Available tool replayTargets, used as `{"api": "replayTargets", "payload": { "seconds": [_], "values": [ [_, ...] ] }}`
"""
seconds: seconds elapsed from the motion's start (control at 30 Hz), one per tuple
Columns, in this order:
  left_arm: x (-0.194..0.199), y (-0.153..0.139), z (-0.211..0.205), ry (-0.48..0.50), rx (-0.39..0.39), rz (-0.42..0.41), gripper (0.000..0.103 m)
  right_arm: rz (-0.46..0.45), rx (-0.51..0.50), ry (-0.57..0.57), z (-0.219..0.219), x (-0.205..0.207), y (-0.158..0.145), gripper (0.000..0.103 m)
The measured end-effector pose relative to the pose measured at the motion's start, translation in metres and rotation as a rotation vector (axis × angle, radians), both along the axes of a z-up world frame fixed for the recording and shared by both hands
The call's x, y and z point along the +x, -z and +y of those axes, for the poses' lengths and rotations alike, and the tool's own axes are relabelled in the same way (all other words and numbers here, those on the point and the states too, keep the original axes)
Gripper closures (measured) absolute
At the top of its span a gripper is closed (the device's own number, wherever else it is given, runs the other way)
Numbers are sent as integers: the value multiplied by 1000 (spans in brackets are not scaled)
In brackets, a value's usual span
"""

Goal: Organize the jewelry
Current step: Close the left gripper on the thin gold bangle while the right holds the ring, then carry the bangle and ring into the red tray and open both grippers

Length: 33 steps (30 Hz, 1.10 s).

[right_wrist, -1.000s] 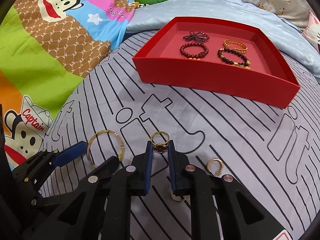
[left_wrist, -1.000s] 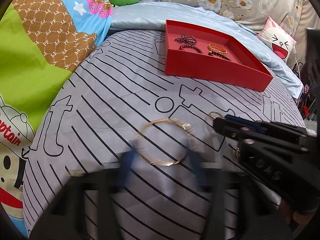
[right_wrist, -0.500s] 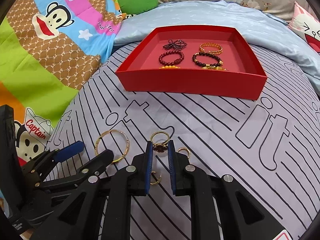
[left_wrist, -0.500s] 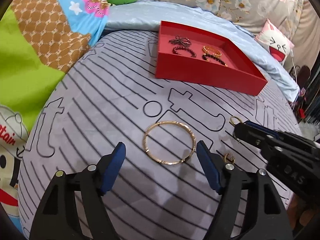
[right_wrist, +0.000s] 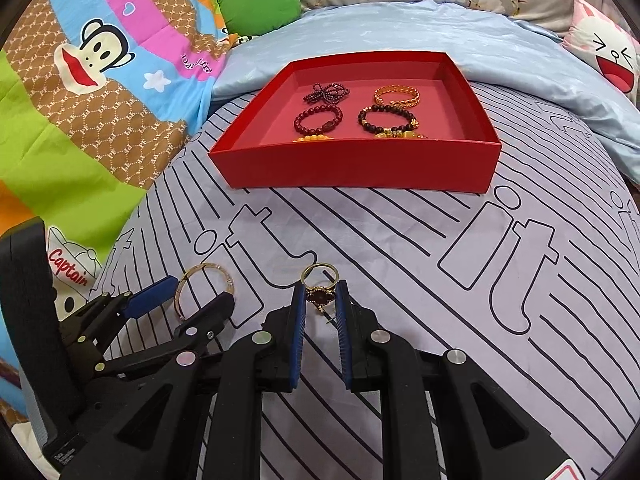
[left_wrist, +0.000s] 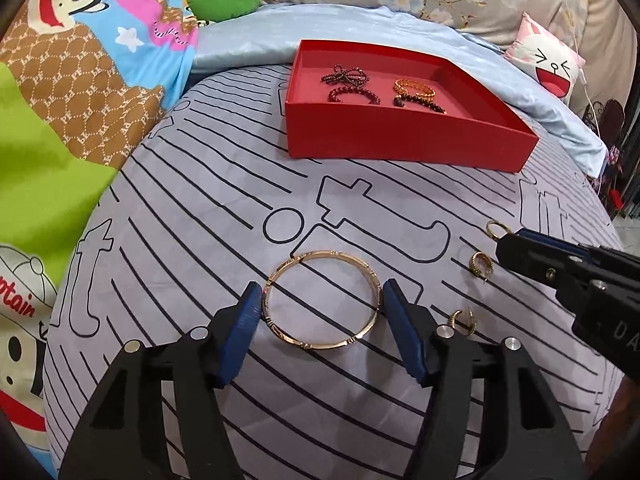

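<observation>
In the left wrist view, the left gripper [left_wrist: 322, 306] points down at the striped grey bedsheet [left_wrist: 192, 240], its jaws closing around a gold bangle [left_wrist: 322, 305] that lies flat between the blue pads [left_wrist: 244, 328]; whether the pads touch its rim yet cannot be told. To the right, two small gold earrings [left_wrist: 480, 265] lie on the sheet near the right gripper's tip. Farther off stands a red tray [left_wrist: 400, 140] holding beaded bracelets [left_wrist: 354, 94].

In the right wrist view, the right gripper [right_wrist: 320, 296] is clamped on a gold ring [right_wrist: 319, 285] with a dark stone, its band sticking out past the fingertips. The bangle lies to the left, the red tray far ahead.
</observation>
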State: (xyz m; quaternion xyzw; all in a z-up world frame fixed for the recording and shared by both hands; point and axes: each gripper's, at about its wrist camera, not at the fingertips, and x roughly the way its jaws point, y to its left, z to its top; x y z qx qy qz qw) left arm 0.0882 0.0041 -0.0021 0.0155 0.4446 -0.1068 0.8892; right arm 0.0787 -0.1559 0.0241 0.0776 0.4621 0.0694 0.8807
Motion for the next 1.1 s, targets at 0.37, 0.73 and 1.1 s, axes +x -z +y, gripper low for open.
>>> {"api": "replayTargets", "payload": {
  "seconds": [0.37, 0.73, 1.1],
  "values": [
    [19, -52, -9, 37, -79, -68, 44, -65, 7, 13, -13, 16, -29, 89],
    [116, -100, -43, 97, -113, -143, 44, -133, 34, 49, -52, 109, -71, 89],
    [221, -71, -83, 133, -80, -68, 44, -95, -29, 69, -73, 214, -50, 89]
  ]
}}
